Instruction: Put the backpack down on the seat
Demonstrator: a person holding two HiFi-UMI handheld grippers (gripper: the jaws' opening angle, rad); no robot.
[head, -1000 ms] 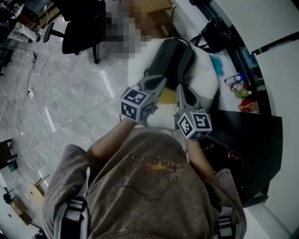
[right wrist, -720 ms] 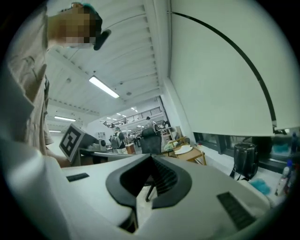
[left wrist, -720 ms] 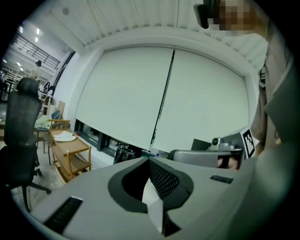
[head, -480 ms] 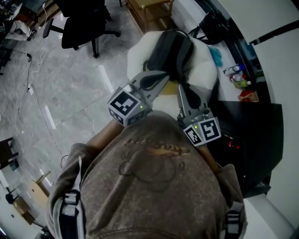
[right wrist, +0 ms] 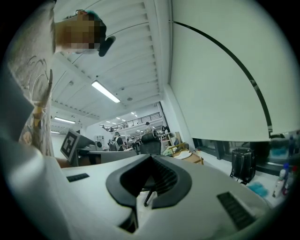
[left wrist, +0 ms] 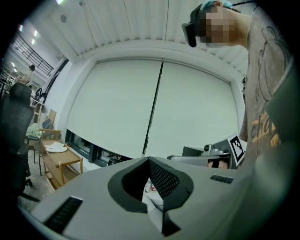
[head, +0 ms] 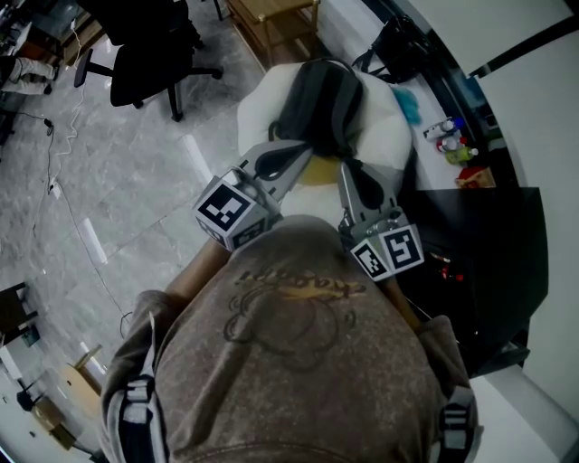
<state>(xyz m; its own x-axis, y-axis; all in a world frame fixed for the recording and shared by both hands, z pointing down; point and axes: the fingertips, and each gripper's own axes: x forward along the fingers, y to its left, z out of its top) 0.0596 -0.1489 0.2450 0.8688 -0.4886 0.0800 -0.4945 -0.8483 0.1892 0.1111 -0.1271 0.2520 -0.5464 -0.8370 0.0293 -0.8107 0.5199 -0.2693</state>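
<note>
Basically done, as far as I can judge. The backpack point(head: 324, 99) lies on the white seat point(head: 258, 108), dark grey, stretched across the cushion and resting on its own weight. Neither of my tools touches it.

Left gripper point(left wrist: 150, 164): jaws fully together, nothing between the pads, pointing level at a pale roller blind. Right gripper point(right wrist: 151, 159): same, jaws together and empty, pointing level into the open room. From the head view both sit close to my chest, on the near side of the seat and apart from the bag.

What's left: nothing I'd call essential. Maybe check that the bag sits stable. Its near end is just beside a yellowish patch point(head: 317, 170), and I can't tell whether that is part of the seat or something lying on it.

Around:
- black office chair point(head: 145, 45) on the grey floor, well apart to the left
- wooden bench point(head: 271, 18) beyond the seat
- black bag point(head: 398, 50) by the window ledge, near the seat's far right corner
- small bottles point(head: 448, 136) and a teal item point(head: 412, 104) along the ledge on the right
- dark cabinet point(head: 479, 262) close on my right
- loose cable point(head: 54, 154) on the floor, far left

Nothing stands between me and the seat. The cabinet is the only tight spot, on the right-hand side.
</note>
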